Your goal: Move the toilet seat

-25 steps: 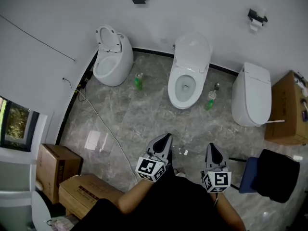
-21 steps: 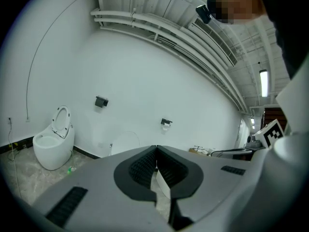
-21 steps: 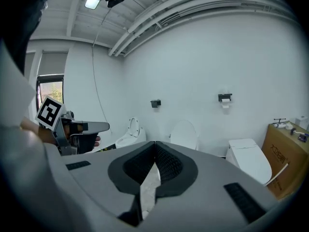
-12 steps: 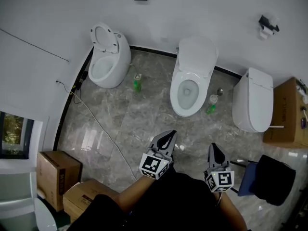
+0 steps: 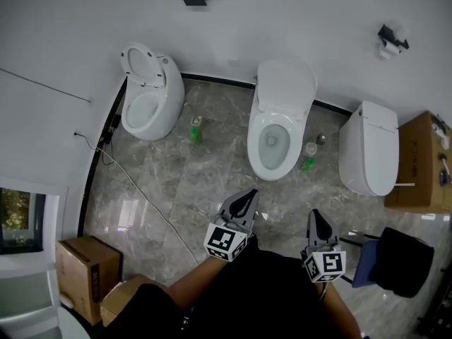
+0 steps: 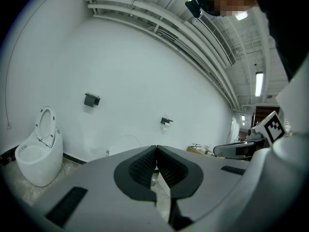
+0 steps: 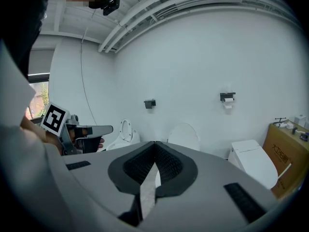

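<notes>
Seat (image 5: 256,144) of the middle toilet lies down on its bowl, lid up against the far wall. Over the last second I've edged a little nearer, keeping it dead ahead. Left tongs (image 5: 246,198) and right tongs (image 5: 315,219) are both pressed together, empty and well short of it, so I judge I'm only approaching.

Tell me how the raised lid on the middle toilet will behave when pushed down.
The raised lid looks like a rigid, glossy shell, so it would probably swing whole about its rear hinge rather than flex. That smooth surface may make it slippery to push. Once tipped forward it could drop fast onto the bowl; any damping is not visible.
</notes>
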A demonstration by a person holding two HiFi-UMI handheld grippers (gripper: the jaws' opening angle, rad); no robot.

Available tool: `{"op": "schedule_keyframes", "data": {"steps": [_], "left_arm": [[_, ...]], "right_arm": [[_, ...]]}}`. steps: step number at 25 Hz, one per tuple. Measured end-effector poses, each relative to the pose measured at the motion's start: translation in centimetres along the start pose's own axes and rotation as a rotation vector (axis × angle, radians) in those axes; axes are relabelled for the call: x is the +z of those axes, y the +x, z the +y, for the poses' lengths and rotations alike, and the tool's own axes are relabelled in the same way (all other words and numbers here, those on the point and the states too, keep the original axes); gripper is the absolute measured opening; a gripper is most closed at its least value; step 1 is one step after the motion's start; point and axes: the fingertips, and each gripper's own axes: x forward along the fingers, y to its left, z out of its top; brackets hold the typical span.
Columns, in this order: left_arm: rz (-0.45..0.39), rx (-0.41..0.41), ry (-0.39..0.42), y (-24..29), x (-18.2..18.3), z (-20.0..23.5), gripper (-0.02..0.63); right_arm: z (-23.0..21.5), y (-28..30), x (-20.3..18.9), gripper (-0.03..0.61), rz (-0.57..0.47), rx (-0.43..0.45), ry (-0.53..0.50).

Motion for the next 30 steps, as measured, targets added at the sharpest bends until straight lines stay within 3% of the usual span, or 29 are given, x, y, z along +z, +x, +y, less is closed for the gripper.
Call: {"op": "schedule_keyframes", "data": {"steps": [7,14,22,30], "left_arm": [[0.028,-0.096,-0.018,2.0,-0.4,0.6,0.009],[0.034,-0.12,-0.026,3.3,-0.3,1.7,0.009],[0.024,-0.035,-0.115,3.2,-0.4,4.5,0.01],[0.043,0.063,-0.13,4.4,-1.8,5.8,0.01]], "right_arm": [[-0.2,3.0,-0.8,0.028,0.032,-0.003,-0.013],[-1.4,4.1,0.1,0.028,0.031,-0.102,0.023],[-3.0,4.2,-0.7,0.028,0.047,-0.142,0.056],[-4.3,7.0,-0.6,0.028,0.067,-0.056,0.035]]}}
